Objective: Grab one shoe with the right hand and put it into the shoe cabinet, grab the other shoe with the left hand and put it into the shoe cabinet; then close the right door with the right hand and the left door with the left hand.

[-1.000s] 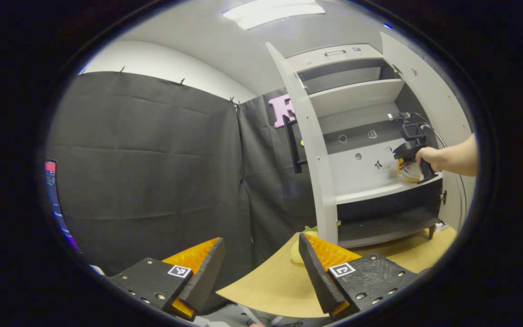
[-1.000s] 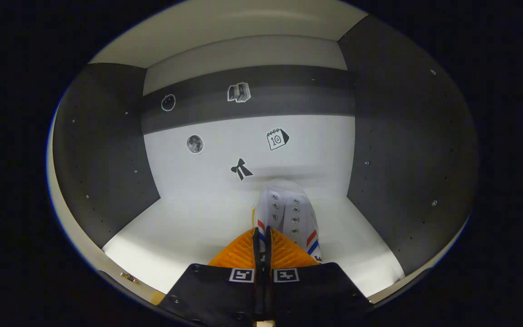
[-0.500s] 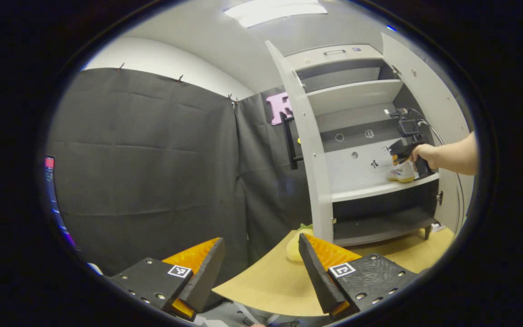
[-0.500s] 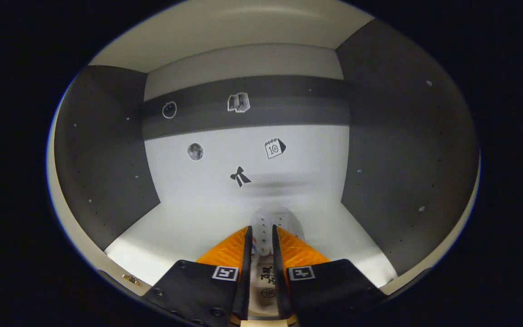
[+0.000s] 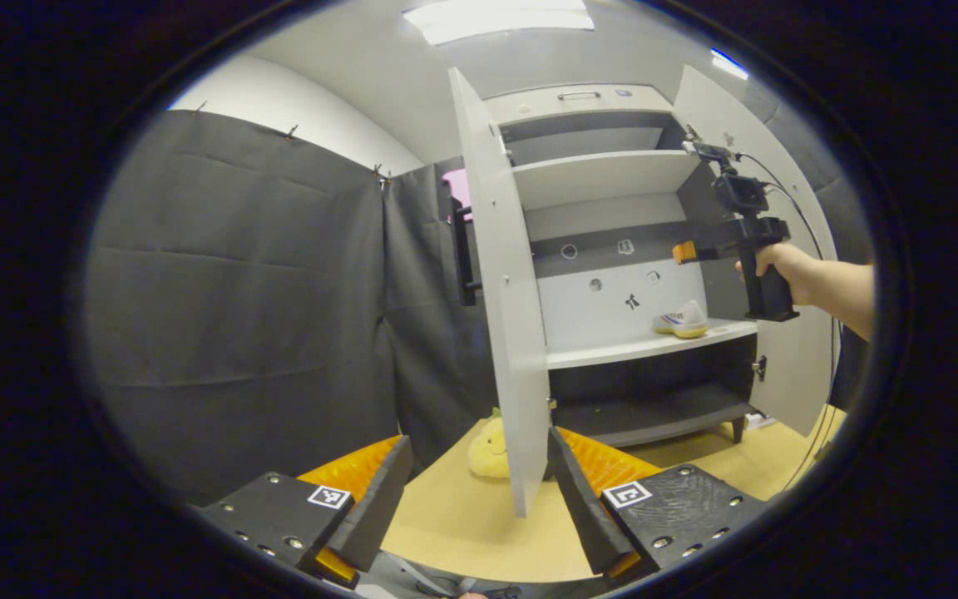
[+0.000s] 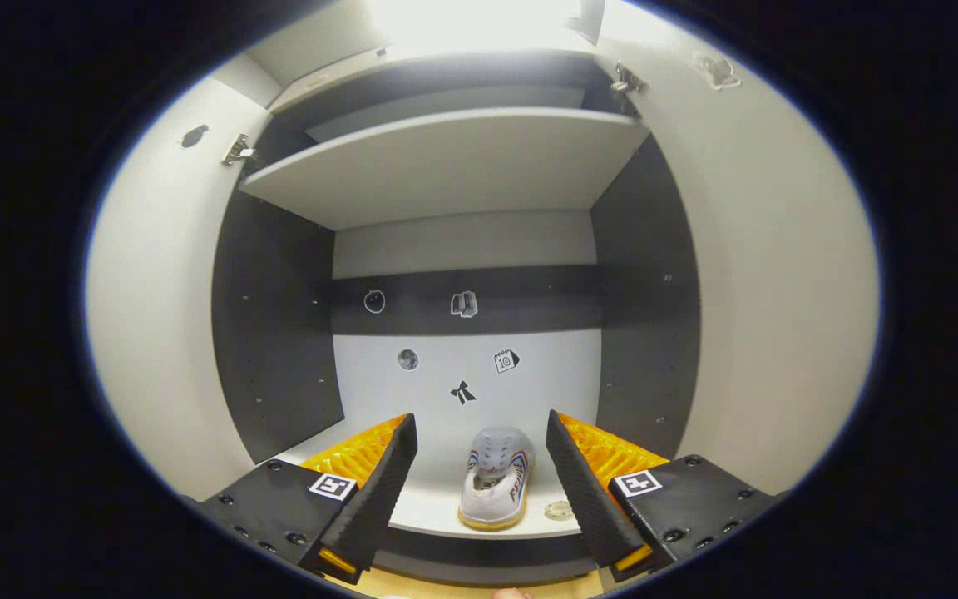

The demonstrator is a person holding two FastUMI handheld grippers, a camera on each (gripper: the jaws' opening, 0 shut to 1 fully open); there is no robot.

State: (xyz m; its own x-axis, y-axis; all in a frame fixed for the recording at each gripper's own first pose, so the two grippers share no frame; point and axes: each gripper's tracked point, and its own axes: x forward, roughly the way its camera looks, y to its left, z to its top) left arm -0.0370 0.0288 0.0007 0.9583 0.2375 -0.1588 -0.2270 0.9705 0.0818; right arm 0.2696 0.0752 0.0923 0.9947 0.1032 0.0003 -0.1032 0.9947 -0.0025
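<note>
Change since earlier: right gripper (image 6: 479, 487) had let go of the white shoe (image 6: 496, 478) and drawn back out of the shoe cabinet (image 6: 446, 166), fingers now wide apart.

Left gripper view: left gripper (image 5: 479, 499) hung empty, fingers spread, over the near edge of the table (image 5: 462, 516). Left door (image 5: 500, 291) stood open edge-on. Shoe (image 5: 682, 321) lay near the right end of the middle shelf (image 5: 612, 349). A hand (image 5: 782, 264) held the right gripper (image 5: 678, 252) above it. A yellow lump (image 5: 489, 437), perhaps a plush toy, sat behind the door.

Right gripper view: shoe at the shelf's front edge, toe inward; both doors open.

Progress: first shoe placed; second shoe and both doors remained.
</note>
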